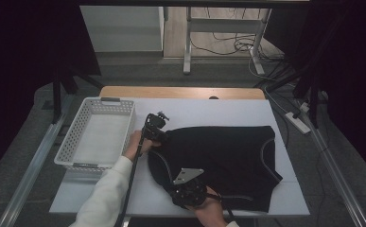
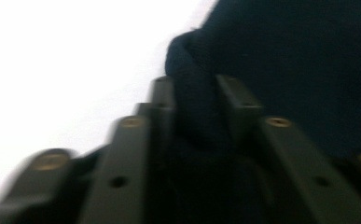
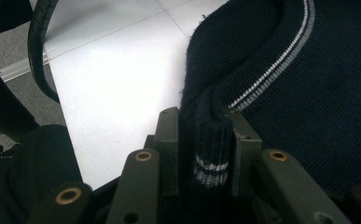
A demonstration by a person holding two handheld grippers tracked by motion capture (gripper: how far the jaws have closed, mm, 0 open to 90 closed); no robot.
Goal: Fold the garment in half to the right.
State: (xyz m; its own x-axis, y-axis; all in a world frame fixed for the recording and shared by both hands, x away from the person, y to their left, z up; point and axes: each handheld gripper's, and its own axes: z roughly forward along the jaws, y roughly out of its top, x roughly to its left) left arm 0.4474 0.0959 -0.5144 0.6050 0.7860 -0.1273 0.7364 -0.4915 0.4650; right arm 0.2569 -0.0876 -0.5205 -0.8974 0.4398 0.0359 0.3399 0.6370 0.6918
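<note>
Both my tools are clamped on the dark sweater (image 1: 223, 161): left tool (image 1: 158, 135) at its left edge, right tool (image 1: 190, 191) on the striped hem near the table's (image 1: 209, 111) front edge. Folding appears barely begun; basket (image 1: 79, 158) unfilled.

Dim room, glaring white table (image 1: 228, 111), blurred left gripper view

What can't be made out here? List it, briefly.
- Left gripper view: blurred, so the sweater shows no knit detail there.
- High view: the right gripper's jaws are hidden under its grey plate and body.
- High view: the basket's inside is washed out pale.
</note>
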